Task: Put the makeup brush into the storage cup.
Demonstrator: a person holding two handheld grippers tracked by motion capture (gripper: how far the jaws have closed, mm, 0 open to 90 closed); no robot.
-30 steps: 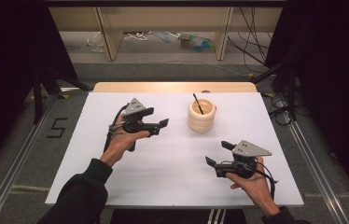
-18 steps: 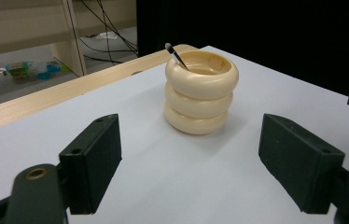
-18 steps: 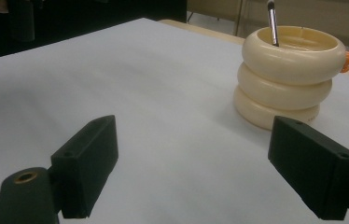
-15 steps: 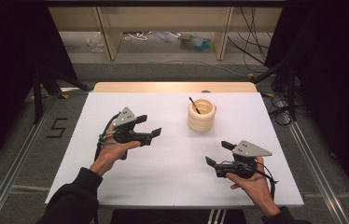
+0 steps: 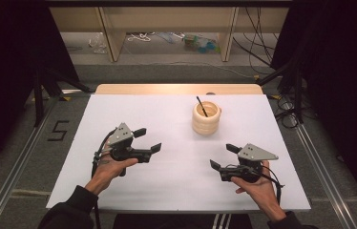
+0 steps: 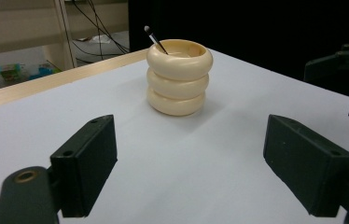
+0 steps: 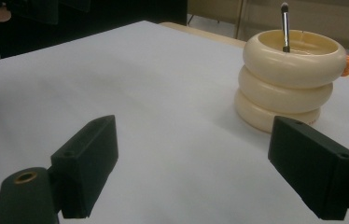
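Note:
A cream holder (image 5: 206, 118) shaped like three stacked rings stands upright on the white tabletop (image 5: 176, 191), right of centre toward the back. A thin black brush (image 5: 200, 106) leans inside it. My left gripper (image 5: 148, 140) hovers left of and nearer than the holder. Its jaws have just been opening and now stand open with nothing between them. My right gripper (image 5: 221, 156) is held near the front right, open and empty. In the left gripper view (image 6: 191, 172) the holder (image 6: 179, 77) and brush (image 6: 155, 39) lie ahead. The right gripper view (image 7: 193, 172) has the holder (image 7: 290, 79) ahead to the right.
A wooden strip (image 5: 176, 88) runs along the table's far edge. Behind it stand shelf legs (image 5: 110, 36), with cables and clutter on the floor. Metal rails (image 5: 19, 167) flank the table, and a "5" (image 5: 58, 130) is marked on the floor at the left.
My left hand has drawn its gripper toward the near left, away from the holder and slightly lower. The right hand and the holder have stayed put.

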